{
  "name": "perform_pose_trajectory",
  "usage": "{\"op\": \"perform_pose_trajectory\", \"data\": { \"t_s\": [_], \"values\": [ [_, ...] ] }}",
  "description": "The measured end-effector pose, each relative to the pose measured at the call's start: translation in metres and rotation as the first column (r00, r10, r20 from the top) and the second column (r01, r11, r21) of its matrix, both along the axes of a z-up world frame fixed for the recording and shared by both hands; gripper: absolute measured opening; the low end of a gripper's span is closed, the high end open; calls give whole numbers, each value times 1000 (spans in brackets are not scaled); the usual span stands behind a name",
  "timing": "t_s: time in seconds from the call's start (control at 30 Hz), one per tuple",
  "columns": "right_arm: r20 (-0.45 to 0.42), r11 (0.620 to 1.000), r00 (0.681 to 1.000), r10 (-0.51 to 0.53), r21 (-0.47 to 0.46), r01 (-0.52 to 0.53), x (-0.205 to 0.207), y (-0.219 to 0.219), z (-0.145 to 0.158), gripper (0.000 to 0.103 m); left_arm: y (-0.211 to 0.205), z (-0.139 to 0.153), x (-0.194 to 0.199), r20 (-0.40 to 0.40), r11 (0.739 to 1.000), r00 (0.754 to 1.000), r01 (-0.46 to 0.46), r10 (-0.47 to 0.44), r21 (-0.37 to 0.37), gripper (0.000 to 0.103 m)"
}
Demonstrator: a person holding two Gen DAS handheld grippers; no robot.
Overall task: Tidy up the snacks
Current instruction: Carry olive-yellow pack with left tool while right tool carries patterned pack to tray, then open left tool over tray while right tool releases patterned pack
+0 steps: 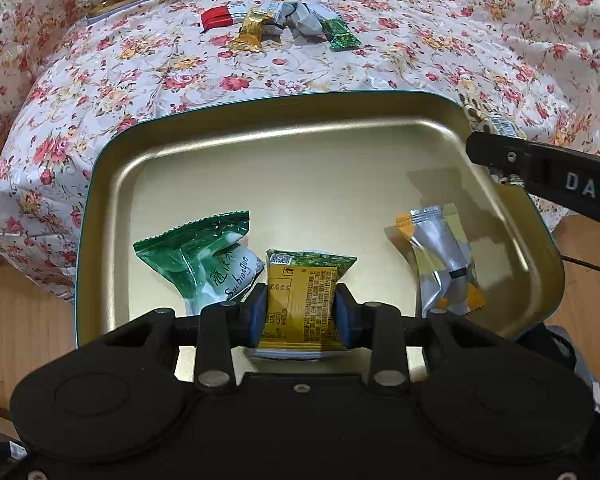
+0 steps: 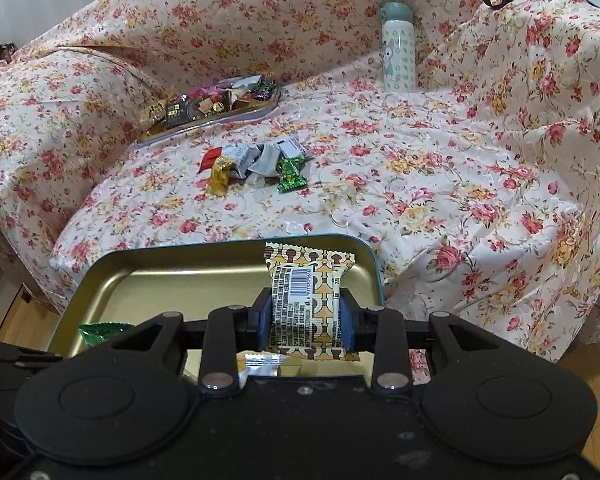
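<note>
Left gripper (image 1: 302, 312) clamps a yellow-green packet (image 1: 302, 300), long axis upright, low centre over the gold tin (image 1: 260, 144). Right gripper (image 2: 306, 320) clamps a patterned packet (image 2: 306, 296) above the tin's right rim. Left sits nearer the floor.

Black grippers (image 1: 300, 312); blue pads (image 2: 265, 320)

Gold tray (image 1: 112, 184) with a teal rim; in it a green packet (image 1: 196, 248) and a silver-orange one (image 1: 444, 256). Cloth (image 1: 420, 60) under it: pink-and-yellow roses.
</note>
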State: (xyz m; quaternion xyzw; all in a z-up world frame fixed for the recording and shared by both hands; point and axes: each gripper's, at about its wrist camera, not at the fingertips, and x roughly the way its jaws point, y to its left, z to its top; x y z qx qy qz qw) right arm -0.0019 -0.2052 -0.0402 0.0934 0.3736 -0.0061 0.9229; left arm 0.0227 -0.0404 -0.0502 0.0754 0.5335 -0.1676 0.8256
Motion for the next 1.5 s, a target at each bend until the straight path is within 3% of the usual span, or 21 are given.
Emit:
{"op": "perform_pose_trajectory", "data": {
  "t_s": [0.33,0.57,0.93,1.07,1.37,1.5],
  "values": [
    [-30,1000,1000,1,-6,-1,5,0,-9,35,0,7,-5,48,1000,999,9,-9,-4,45],
    [-60,1000,998,11,-12,-11,8,1,-15,36,6,11,-6,81,999,996,-34,35,-11,46],
    [-119,1000,993,18,-15,-20,11,2,-26,37,7,14,-7,92,999,995,-29,32,-36,47],
    [-123,1000,992,17,-12,-19,11,2,-27,37,5,16,-8,101,999,995,-11,16,-44,56],
    [-119,1000,993,13,1,-13,11,0,-26,39,5,19,-10,118,999,993,-3,9,-54,56],
    [-66,1000,998,14,26,-12,8,-1,-20,43,6,21,-12,133,998,991,-9,17,-60,56]
  ]
}}
